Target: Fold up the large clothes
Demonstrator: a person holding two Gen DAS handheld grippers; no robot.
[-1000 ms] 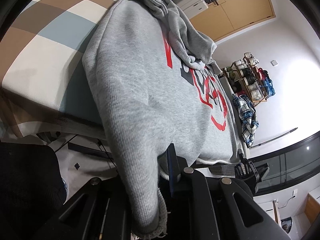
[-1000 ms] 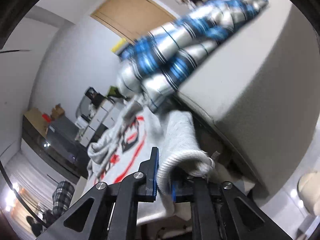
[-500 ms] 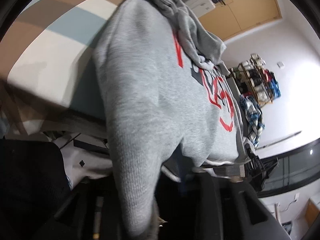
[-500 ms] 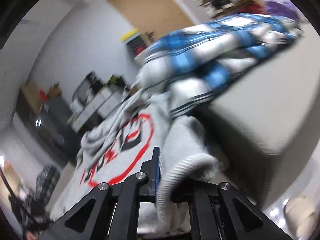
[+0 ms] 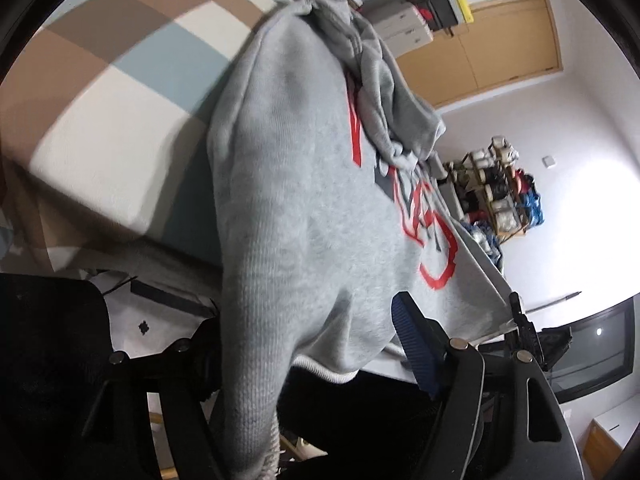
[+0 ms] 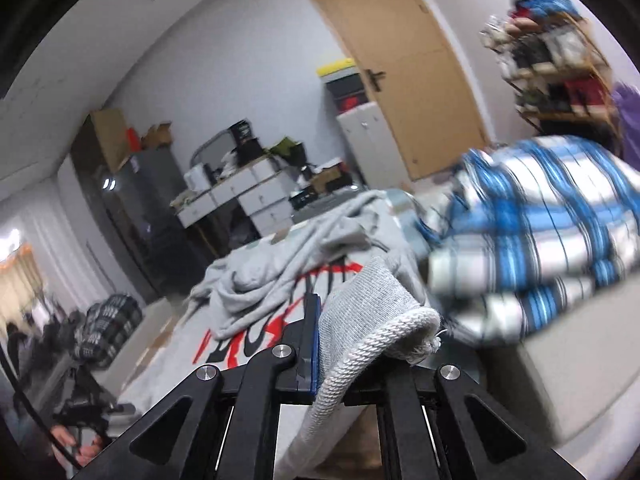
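Bed [image 5: 100,128] bears sweatshirt [image 5: 288,184]; right gripper [image 6: 320,344] pinches its hem.

Grey sweatshirt [image 5: 304,200], red print, spread on checked bed [image 5: 120,80], its sleeve hanging between the left tongs [image 5: 304,356], whose jaws are opening. Wooden door [image 5: 508,44] and cluttered shelf rack [image 5: 496,188] behind.

A bed with a checked cover of brown, cream and pale blue squares [image 5: 120,92] carries the load here, and a large grey knit sweatshirt with red and black lettering [image 5: 296,200] lies spread across it, its lower part spilling over the near edge. On the plain pale-grey stretch of surface [image 6: 568,364] beside the sweatshirt sits a bunched blue, white and black plaid garment [image 6: 552,232], blurred in the right wrist view.
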